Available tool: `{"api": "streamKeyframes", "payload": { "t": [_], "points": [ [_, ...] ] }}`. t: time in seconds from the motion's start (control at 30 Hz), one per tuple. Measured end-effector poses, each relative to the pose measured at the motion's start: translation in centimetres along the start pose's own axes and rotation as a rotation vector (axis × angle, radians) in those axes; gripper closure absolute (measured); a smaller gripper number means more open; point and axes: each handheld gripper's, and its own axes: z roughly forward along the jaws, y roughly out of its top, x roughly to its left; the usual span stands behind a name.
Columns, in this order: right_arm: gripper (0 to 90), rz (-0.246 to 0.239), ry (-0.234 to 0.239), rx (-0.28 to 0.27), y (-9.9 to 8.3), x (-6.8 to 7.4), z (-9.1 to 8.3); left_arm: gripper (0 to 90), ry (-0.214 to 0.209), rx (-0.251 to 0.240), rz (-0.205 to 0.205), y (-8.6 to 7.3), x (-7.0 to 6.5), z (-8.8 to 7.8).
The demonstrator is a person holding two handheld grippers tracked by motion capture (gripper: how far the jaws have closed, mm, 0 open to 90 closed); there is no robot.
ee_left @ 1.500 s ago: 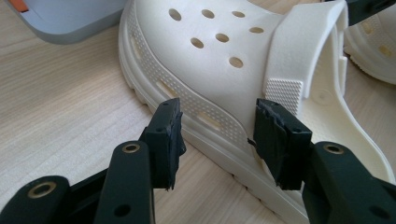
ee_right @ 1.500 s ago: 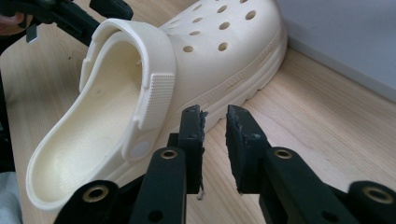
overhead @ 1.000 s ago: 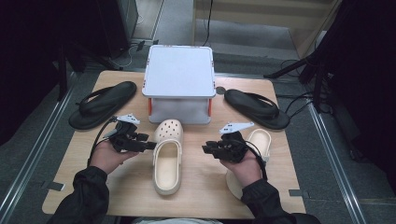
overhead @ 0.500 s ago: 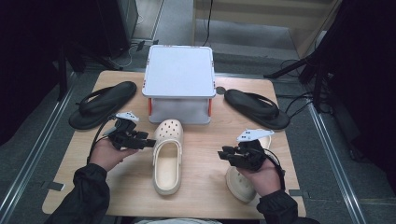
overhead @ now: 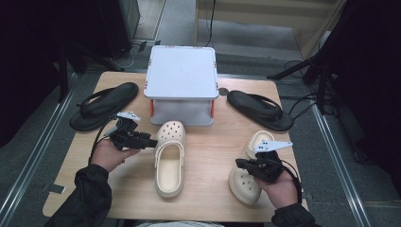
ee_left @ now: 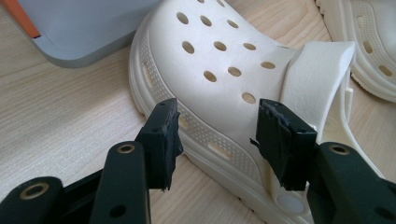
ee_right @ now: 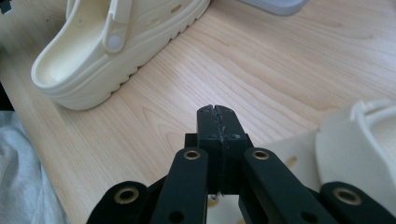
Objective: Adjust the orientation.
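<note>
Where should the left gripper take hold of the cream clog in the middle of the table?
Probably the side wall of the cream clog near the strap hinge, approached from its left side. The clog lies upright and the left gripper already has open jaws facing that wall.

A recording lab: wooden table [overhead: 213, 142] amid dark stands [overhead: 326, 71] and floor cables [overhead: 307, 106]

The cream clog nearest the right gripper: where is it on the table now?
High view: that cream clog lies near the table's front right corner, toe toward the person, directly under the right gripper.
</note>
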Motion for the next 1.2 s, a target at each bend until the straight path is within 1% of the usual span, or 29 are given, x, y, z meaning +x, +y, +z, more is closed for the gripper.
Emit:
{"api": "streamKeyframes", "payload": {
  "t": [0.17,0.3,0.43,0.5,0.57,0.63,0.73,0.8,0.9,0.97,1.03,1.13,1.17,1.2],
  "points": [
    [90.0,0.003,-0.02,0.009,-1.0,-0.2,-0.8,49.3,-0.005,-0.002,0.002,0.0,0.0,0.1],
    [90.0,0.003,-0.034,-0.002,-1.7,-0.4,-1.5,49.4,-0.005,-0.006,0.004,0.0,0.0,-0.1],
    [90.0,0.005,-0.048,-0.001,-2.5,-0.8,-2.5,49.4,-0.008,-0.01,0.003,0.0,0.0,0.0],
    [90.0,-0.003,-0.066,-0.011,-2.9,-1.1,-3.2,49.4,-0.015,-0.012,-0.003,0.1,0.1,0.1],
    [90.0,0.005,-0.074,-0.021,-3.4,-1.7,-4.1,49.4,-0.018,-0.01,0.003,0.1,0.2,0.2],
    [90.0,0.005,-0.085,-0.017,-3.8,-2.1,-4.6,49.4,-0.019,-0.013,-0.001,0.2,0.2,0.2],
    [90.0,0.014,-0.106,0.004,-4.6,-2.6,-5.1,49.4,-0.017,-0.01,-0.003,0.2,0.3,0.2],
    [90.0,0.014,-0.11,0.006,-5.1,-3.0,-5.4,49.4,-0.017,-0.011,0.0,0.3,0.3,0.2],
    [90.0,0.024,-0.107,0.018,-5.6,-3.3,-5.7,49.4,-0.015,-0.011,0.0,0.2,0.2,0.3],
    [90.0,0.019,-0.104,0.03,-5.8,-3.5,-5.7,49.4,-0.015,-0.012,0.001,0.2,0.2,0.3],
    [90.0,0.018,-0.097,0.051,-6.1,-3.6,-5.5,49.4,-0.013,-0.011,0.003,0.3,0.2,0.3],
    [90.0,0.016,-0.089,0.096,-6.2,-3.6,-4.6,49.4,-0.012,-0.011,0.001,0.2,0.2,0.3],
    [90.0,0.002,-0.088,0.102,-6.1,-3.5,-4.4,49.4,-0.01,-0.011,0.003,0.2,0.2,0.3],
    [90.0,0.005,-0.083,0.1,-6.0,-3.5,-4.4,49.4,-0.011,-0.013,0.003,0.2,0.2,0.3]
  ]
}}
